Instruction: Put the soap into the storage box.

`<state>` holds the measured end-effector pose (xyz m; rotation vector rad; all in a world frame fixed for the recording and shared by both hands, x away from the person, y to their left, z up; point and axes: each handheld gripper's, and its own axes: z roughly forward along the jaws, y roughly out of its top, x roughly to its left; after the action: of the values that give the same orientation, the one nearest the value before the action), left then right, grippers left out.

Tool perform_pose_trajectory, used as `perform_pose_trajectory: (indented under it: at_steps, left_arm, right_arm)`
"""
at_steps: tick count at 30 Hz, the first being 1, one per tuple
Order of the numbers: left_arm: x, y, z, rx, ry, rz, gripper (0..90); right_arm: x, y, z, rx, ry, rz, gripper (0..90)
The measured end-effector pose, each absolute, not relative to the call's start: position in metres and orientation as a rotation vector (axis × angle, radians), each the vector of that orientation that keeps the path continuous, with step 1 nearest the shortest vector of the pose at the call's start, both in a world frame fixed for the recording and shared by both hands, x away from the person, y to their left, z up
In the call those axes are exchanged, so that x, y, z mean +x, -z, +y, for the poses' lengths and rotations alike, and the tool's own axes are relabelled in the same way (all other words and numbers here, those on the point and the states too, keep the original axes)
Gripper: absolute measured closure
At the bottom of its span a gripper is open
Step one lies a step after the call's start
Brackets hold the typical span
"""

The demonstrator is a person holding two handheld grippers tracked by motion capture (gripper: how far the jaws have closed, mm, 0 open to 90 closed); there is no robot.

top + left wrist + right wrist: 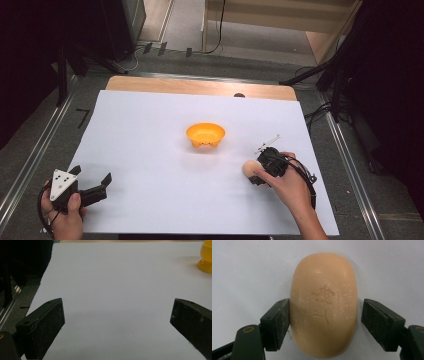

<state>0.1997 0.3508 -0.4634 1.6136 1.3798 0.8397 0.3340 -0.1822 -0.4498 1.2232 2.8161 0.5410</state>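
Bowl (pixel 205 134) mid-sheet — soap (pixel 248 169) right-front

Both grippers are black with blocky, matte, wedge-shaped jaws, the left gripper (pixel 95 189) topped by a grey three-cornered plate (pixel 62 182) dotted with dark holes, the right gripper (pixel 260 172) trailing a black cable (pixel 306 181) and showing brass-ringed screw holes.

Peach oval soap (pixel 323 305) flat on white sheet (pixel 150 150).
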Motion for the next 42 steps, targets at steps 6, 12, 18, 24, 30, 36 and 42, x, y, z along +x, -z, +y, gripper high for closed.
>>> perform_pose_trajectory:
  at_steps: [6, 12, 18, 24, 30, 36, 42]
  left_arm:
    - [0.200, 0.463, 0.351, 1.614, -0.839, 1.380, 0.0]
    - [0.200, 0.463, 0.351, 1.615, -0.838, 1.380, 0.0]
    - [0.200, 0.463, 0.351, 1.615, -0.838, 1.380, 0.0]
    - [0.200, 0.463, 0.351, 1.611, -0.839, 1.378, 0.0]
    - [0.200, 0.463, 0.351, 1.611, -0.837, 1.380, 0.0]
    - [0.200, 0.464, 0.351, 1.609, -0.837, 1.379, 0.0]
    - [0.200, 0.463, 0.351, 1.607, -0.835, 1.380, 0.0]
  right_arm:
    - [0.336, 0.451, -0.178, 1.228, -0.537, 2.821, 28.5]
    - [0.336, 0.451, -0.175, 1.223, -0.524, 2.811, 32.3]
    - [0.333, 0.452, -0.170, 1.148, -0.467, 2.807, 32.6]
    - [0.334, 0.451, -0.169, 1.081, -0.448, 2.837, 33.0]
    - [0.337, 0.445, -0.170, 0.997, -0.451, 2.870, 33.1]
    - [0.345, 0.432, -0.171, 0.913, -0.482, 2.880, 33.1]
    - [0.355, 0.418, -0.168, 0.839, -0.523, 2.915, 33.1]
